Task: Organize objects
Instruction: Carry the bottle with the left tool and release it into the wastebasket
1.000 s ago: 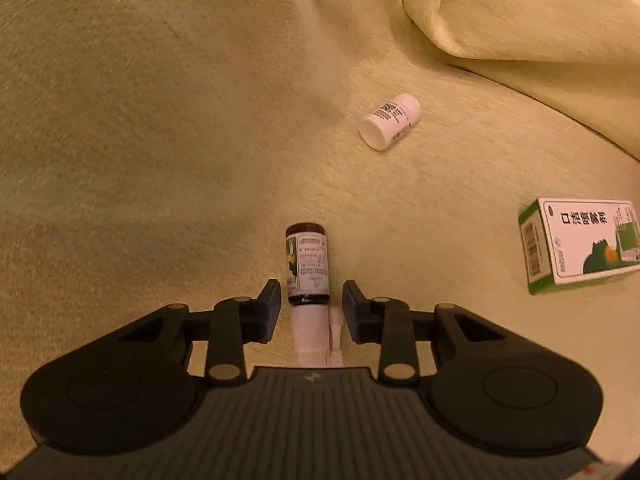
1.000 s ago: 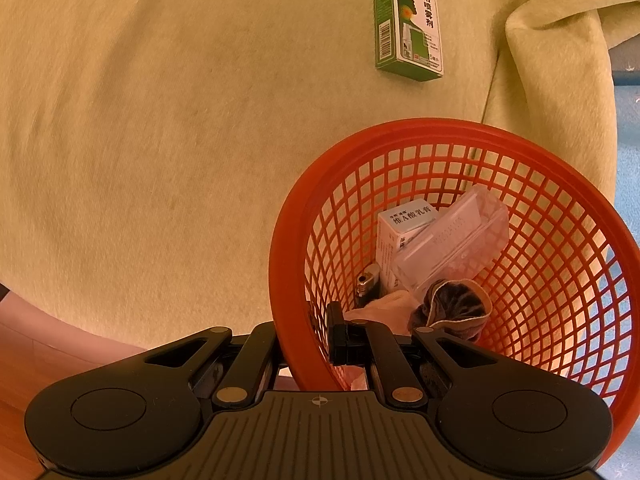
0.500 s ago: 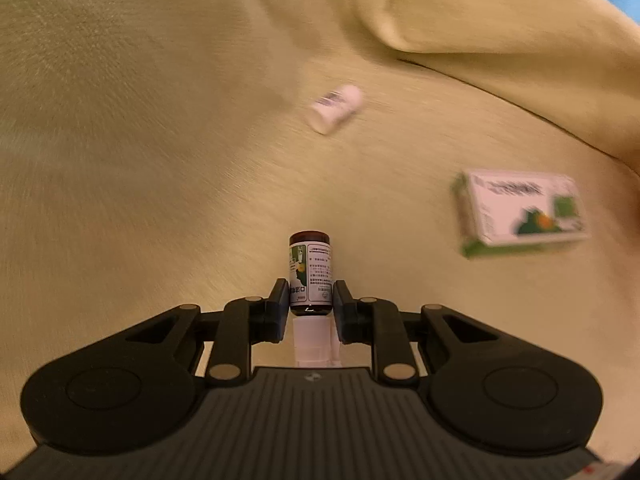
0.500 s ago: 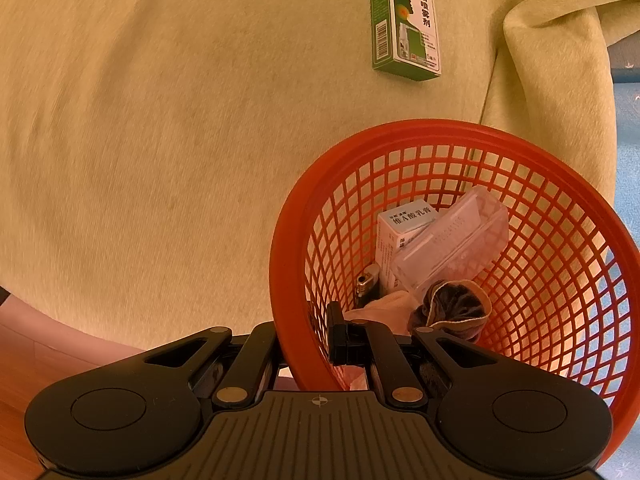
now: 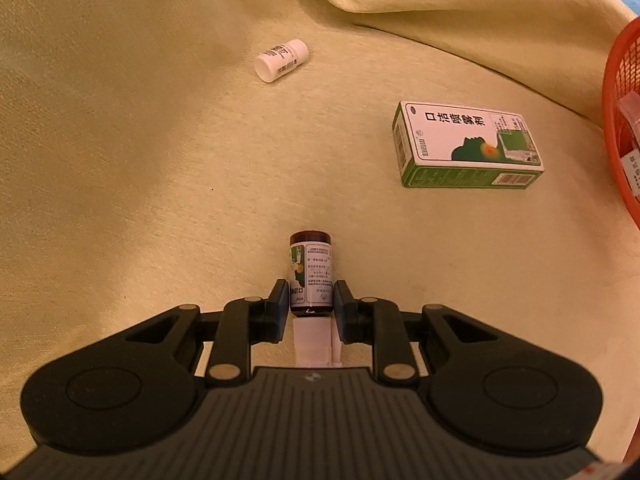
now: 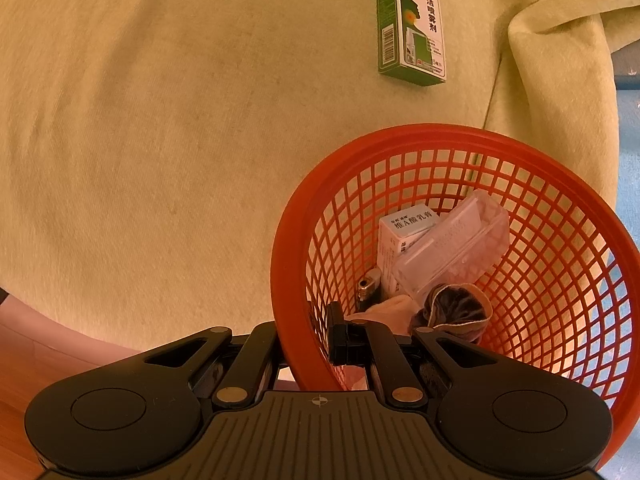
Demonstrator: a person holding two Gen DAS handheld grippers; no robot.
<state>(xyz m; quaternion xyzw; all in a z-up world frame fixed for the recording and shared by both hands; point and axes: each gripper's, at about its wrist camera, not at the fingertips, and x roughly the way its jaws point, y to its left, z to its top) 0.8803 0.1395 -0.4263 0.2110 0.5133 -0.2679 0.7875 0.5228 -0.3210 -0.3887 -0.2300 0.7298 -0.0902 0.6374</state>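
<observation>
My left gripper [image 5: 311, 307] is shut on a small brown spray bottle [image 5: 311, 269] with a white and green label, its white cap end toward me, held above the yellow cloth. A green and white medicine box [image 5: 466, 145] lies flat to the right; the same box [image 6: 412, 26] shows far ahead in the right wrist view. A white pill bottle [image 5: 281, 59] lies on its side further back. My right gripper [image 6: 308, 340] is shut on the rim of the red mesh basket [image 6: 292, 240], one finger inside and one outside the wall.
The basket holds a white carton [image 6: 404, 228], a clear plastic case [image 6: 452, 244], a lighter [image 6: 368, 286] and a dark cloth pouch [image 6: 456, 308]. Its edge [image 5: 618, 80] shows at the left wrist view's right. A cloth fold [image 5: 440, 0] rises behind; wooden floor [image 6: 24, 360] lies bottom left.
The left gripper closed on the brown bottle and lifted it, swinging right so the box and basket edge came into view. The right gripper and basket stayed still.
</observation>
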